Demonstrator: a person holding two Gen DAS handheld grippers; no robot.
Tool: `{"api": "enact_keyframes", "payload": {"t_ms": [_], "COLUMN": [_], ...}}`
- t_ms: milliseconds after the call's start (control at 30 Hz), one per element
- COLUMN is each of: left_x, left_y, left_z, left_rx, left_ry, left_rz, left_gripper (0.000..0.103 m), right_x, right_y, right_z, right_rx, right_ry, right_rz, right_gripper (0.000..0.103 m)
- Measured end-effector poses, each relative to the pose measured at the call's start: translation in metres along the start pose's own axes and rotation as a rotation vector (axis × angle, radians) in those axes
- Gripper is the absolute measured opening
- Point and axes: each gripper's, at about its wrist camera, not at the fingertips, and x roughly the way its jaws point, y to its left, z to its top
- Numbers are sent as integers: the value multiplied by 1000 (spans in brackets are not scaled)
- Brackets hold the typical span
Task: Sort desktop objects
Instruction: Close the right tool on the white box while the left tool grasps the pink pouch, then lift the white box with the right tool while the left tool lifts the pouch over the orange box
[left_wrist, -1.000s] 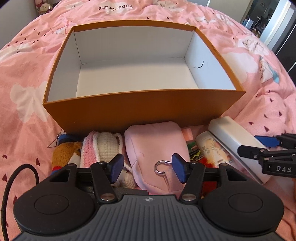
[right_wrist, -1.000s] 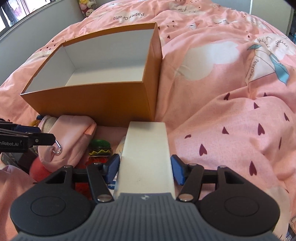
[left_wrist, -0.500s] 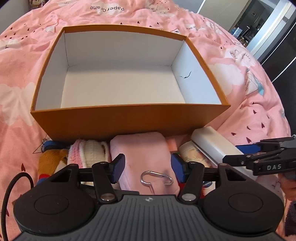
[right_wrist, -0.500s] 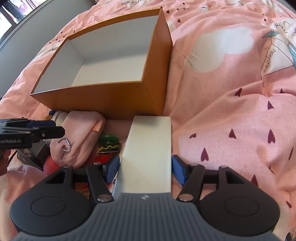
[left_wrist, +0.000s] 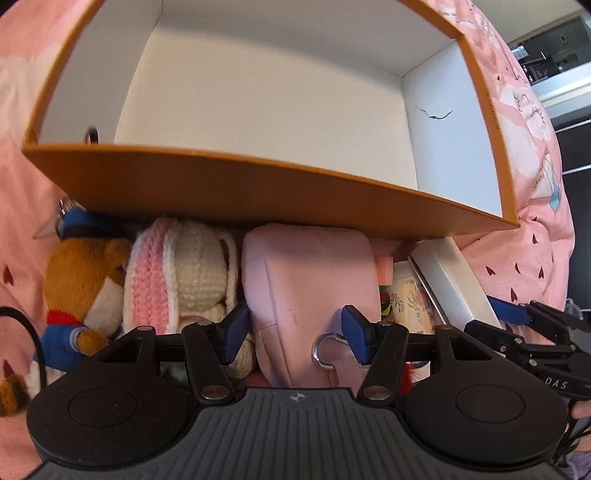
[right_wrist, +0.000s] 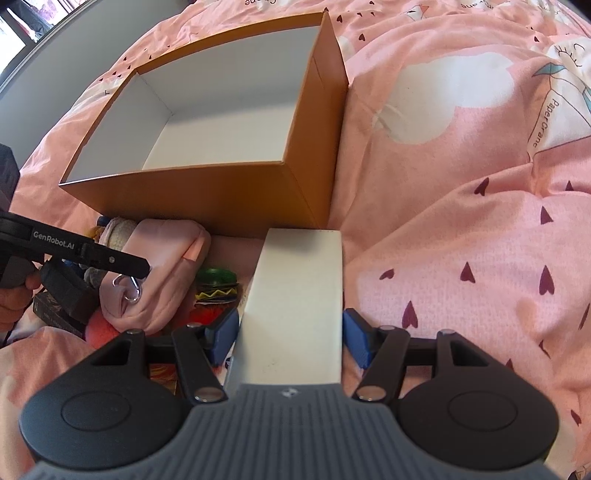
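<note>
Both views are being lit brightly and evenly by daylight. In the right wrist view, overexposed light is being admitted at a window (right_wrist: 16, 27) at the far left corner. The white inside of the box (left_wrist: 266, 85) is being lit softly, while a deep shadow is being cast under its near wall onto the toys (left_wrist: 177, 273). Straight lines are being bent strongly by the fisheye lens toward the edges, and the corners are being cut off in black. The bedspread (right_wrist: 480, 221) is being rendered sharply; the white carton (right_wrist: 295, 302) close to the lens is being shown slightly soft.
</note>
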Motion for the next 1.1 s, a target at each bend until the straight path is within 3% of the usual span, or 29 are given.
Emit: {"api": "enact_keyframes", "payload": {"t_ms": [233, 433, 633, 767, 833, 900, 1100], "left_x": [12, -4, -17, -13, -11, -9, -12], "left_y": [-10, -16, -36, -47, -49, -51, -51], "left_z": [-1, -7, -14, -15, -15, -17, -26], "left_rx": [-3, 16, 89, 132, 138, 147, 168], "left_ry": [10, -67, -151, -154, -143, -139, -170], "left_rz": [-20, -47, -93, -55, -56, -53, -34], "left_gripper": [68, 43, 41, 41, 41, 41, 38], "right_x": [2, 10, 29, 32, 30, 26, 28], "right_y": [-13, -52, -69, -66, -65, -63, -49], "right_z": [4, 13, 9, 6, 5, 2, -2], "right_rx": [51, 232, 328, 333, 339, 348, 335], "right_ry": [25, 81, 99, 93, 84, 79, 76], "right_rz": [57, 222, 304, 321, 321, 349, 367], "right_gripper": [67, 68, 57, 56, 48, 34, 32]}}
